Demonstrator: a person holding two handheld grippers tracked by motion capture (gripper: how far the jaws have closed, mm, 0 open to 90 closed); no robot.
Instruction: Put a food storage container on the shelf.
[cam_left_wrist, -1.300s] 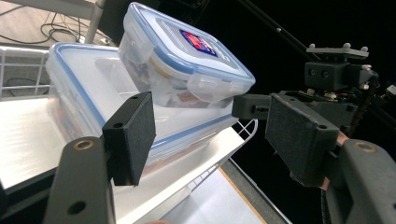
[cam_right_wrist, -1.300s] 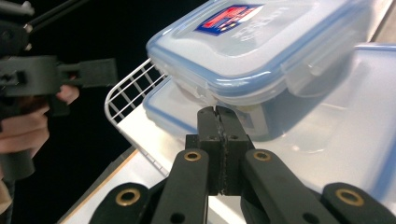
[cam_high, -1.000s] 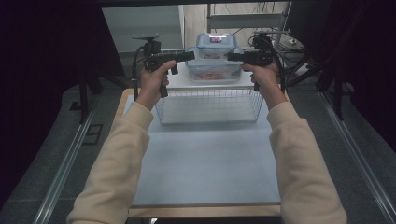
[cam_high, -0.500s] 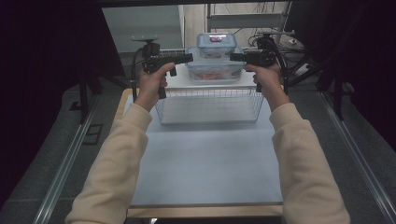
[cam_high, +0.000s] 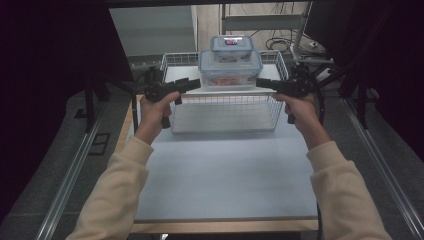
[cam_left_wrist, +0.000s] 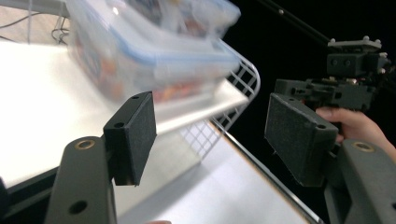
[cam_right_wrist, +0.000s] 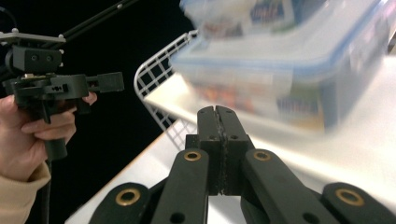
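Observation:
A large clear food container with a blue-edged lid (cam_high: 230, 70) stands on a white surface inside the rim of a white wire basket (cam_high: 225, 112), with a smaller lidded container (cam_high: 231, 45) on top of it. My left gripper (cam_high: 194, 85) sits just left of the large container, jaws open and empty (cam_left_wrist: 219, 135); the container (cam_left_wrist: 154, 51) lies blurred beyond them. At the container's right, my right gripper (cam_high: 260, 82) points inward with its jaws shut on nothing (cam_right_wrist: 218, 126). In the right gripper view the container (cam_right_wrist: 280, 70) is above the jaws and the left gripper (cam_right_wrist: 100, 83) is across from them.
The basket stands at the far end of a pale blue tabletop (cam_high: 225, 175), whose near half lies between my forearms. Metal rails (cam_high: 75, 170) run along both sides of the table. Cables and a shelf leg (cam_high: 300, 35) are behind the basket.
Both grippers have dropped lower and come nearer to me, from the level of the container's lid to about its base. The containers and basket have stayed put.

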